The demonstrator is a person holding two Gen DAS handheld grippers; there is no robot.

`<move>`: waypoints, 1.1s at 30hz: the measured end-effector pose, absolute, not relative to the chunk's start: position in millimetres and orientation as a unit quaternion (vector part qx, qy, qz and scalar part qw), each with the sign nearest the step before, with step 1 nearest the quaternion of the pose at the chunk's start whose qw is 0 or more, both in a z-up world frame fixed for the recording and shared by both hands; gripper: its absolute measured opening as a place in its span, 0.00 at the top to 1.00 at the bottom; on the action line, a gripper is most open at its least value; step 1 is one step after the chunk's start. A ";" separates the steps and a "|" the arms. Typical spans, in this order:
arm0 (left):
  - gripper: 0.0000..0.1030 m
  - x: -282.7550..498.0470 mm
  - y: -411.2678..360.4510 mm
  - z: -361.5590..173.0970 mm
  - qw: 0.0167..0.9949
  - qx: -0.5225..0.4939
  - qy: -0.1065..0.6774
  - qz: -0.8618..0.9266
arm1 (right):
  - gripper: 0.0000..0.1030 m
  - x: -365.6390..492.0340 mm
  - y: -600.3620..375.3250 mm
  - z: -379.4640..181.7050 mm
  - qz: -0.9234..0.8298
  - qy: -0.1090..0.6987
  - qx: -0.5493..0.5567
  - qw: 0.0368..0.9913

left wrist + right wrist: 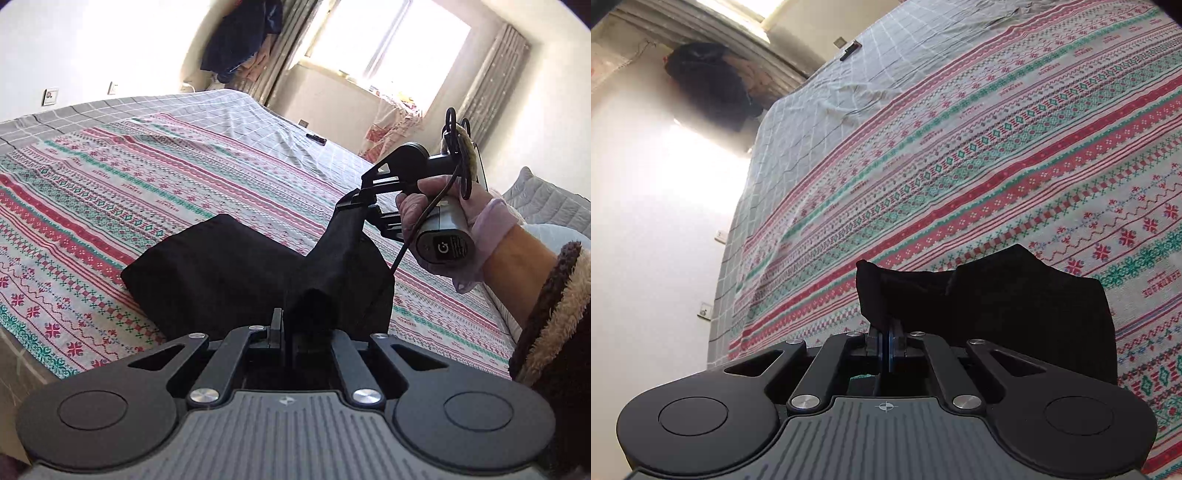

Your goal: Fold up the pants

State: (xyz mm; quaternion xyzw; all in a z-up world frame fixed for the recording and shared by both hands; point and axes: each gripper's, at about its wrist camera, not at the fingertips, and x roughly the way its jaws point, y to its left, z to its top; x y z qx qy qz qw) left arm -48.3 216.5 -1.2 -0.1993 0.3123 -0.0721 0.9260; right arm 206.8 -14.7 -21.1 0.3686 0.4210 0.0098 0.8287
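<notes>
The black pants [221,273] lie partly folded on the patterned bedspread [110,192]. My left gripper [291,325] is shut on a near edge of the pants, low over the bed. My right gripper [354,206] is shut on another edge of the pants and lifts it above the bed, so the cloth hangs between both grippers. In the right wrist view the right gripper [886,332] pinches the black pants [997,302] between its blue pads, with the patterned bedspread [960,166] beyond.
A grey checked sheet [258,122] covers the far part of the bed, with a small dark remote [316,139] on it. Dark clothes [240,33] hang by the curtain and window [376,40]. A grey pillow [546,206] lies at the right.
</notes>
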 end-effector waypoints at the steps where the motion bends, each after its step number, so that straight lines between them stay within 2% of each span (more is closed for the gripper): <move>1: 0.80 -46.8 224.2 -4.1 0.924 -0.206 0.314 -0.064 | 0.98 211.2 -5.8 -23.7 0.011 0.423 0.368 0.828; 7: 0.79 -23.8 255.9 -18.2 0.915 -0.229 0.331 -0.016 | 0.98 236.9 32.8 -46.4 0.009 0.435 0.371 0.820; 13: 0.74 -11.3 261.2 -29.7 0.914 -0.198 0.352 0.031 | 0.96 253.0 50.1 -69.4 0.010 0.443 0.383 0.810; 15: 0.64 -10.1 260.2 -31.0 0.914 -0.186 0.357 0.042 | 0.90 255.3 51.9 -72.5 0.012 0.444 0.383 0.810; 19: 0.52 -8.9 258.7 -26.9 0.919 -0.143 0.364 0.053 | 0.86 254.7 49.1 -69.8 0.031 0.448 0.379 0.809; 22: 0.34 -4.8 255.7 -20.5 0.921 -0.095 0.373 0.051 | 0.76 246.8 43.7 -58.3 0.051 0.450 0.357 0.817; 24: 0.25 -3.3 254.1 -14.4 0.924 -0.069 0.374 0.046 | 0.60 239.0 37.7 -49.9 0.061 0.449 0.341 0.824; 27: 0.15 0.8 252.4 -2.1 0.926 -0.038 0.375 0.025 | 0.45 223.9 23.5 -38.4 0.073 0.440 0.323 0.835; 30: 0.06 12.0 250.9 6.0 0.925 -0.010 0.380 -0.007 | 0.42 205.3 3.6 -30.5 0.082 0.434 0.309 0.842; 33: 0.01 32.0 256.8 5.8 0.918 -0.011 0.394 -0.052 | 0.39 181.5 -18.2 -28.9 0.088 0.432 0.293 0.848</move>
